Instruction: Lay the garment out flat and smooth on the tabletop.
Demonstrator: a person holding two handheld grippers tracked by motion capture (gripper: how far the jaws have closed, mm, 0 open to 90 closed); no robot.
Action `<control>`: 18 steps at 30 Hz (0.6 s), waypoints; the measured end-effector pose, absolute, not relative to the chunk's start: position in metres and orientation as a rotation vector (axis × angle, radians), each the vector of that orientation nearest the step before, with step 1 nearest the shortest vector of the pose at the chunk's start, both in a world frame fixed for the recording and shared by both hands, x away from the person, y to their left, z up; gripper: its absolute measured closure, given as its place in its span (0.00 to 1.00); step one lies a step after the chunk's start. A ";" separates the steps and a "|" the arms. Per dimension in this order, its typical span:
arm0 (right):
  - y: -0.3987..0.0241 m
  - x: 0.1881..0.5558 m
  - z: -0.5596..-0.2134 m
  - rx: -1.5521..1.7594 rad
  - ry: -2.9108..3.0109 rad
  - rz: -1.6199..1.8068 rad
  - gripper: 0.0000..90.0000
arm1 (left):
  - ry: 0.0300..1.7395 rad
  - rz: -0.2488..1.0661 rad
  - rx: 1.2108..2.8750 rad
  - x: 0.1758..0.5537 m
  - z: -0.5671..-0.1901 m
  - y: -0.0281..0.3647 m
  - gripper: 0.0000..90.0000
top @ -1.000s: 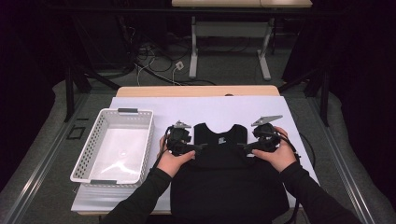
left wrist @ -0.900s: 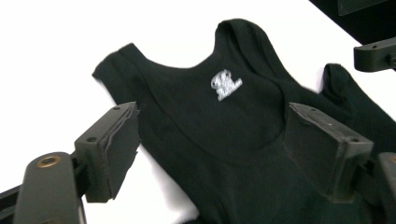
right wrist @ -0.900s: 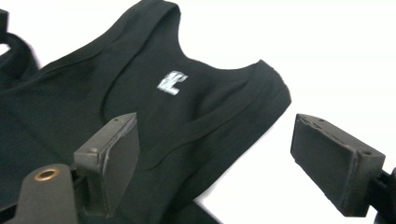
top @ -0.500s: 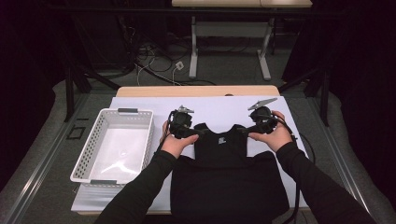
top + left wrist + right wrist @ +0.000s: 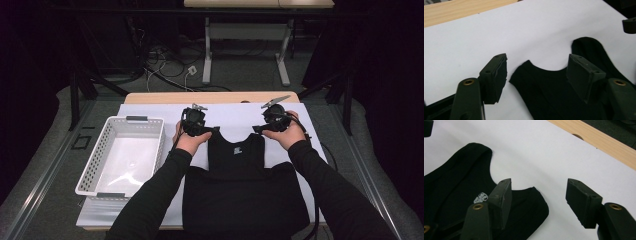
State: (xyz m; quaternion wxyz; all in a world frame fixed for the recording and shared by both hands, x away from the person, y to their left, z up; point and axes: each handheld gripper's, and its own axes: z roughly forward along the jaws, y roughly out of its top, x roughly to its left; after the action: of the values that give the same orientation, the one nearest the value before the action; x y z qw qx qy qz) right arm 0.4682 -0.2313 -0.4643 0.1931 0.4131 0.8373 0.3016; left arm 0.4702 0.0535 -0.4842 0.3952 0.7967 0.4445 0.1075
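From my remote station I find the one black tank top flat on the white sheet, one empty basket left of it. Both grippers, left and right, have just been closing (each strap lies between unpressed pads); a shallow bite risks slippage.

- both arms are in long black sleeves, hands bare
- left claw is chunky black, right claw has a grey three-cornered plate on top
- jaws are dark blocks with small holes, brass-ringed screw holes lower down
- thin black cable trails off the right one
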 end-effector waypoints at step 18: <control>-0.227 0.496 -0.498 1.208 2.343 0.799 0.49 | 1.176 0.293 2.044 0.496 -0.511 0.052 0.47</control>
State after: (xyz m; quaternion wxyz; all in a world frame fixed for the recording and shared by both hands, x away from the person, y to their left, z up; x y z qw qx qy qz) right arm 0.4958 -0.2273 -0.4978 0.1923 0.4303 0.8348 0.2847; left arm 0.4965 0.0522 -0.5108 0.3733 0.7981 0.4589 0.1143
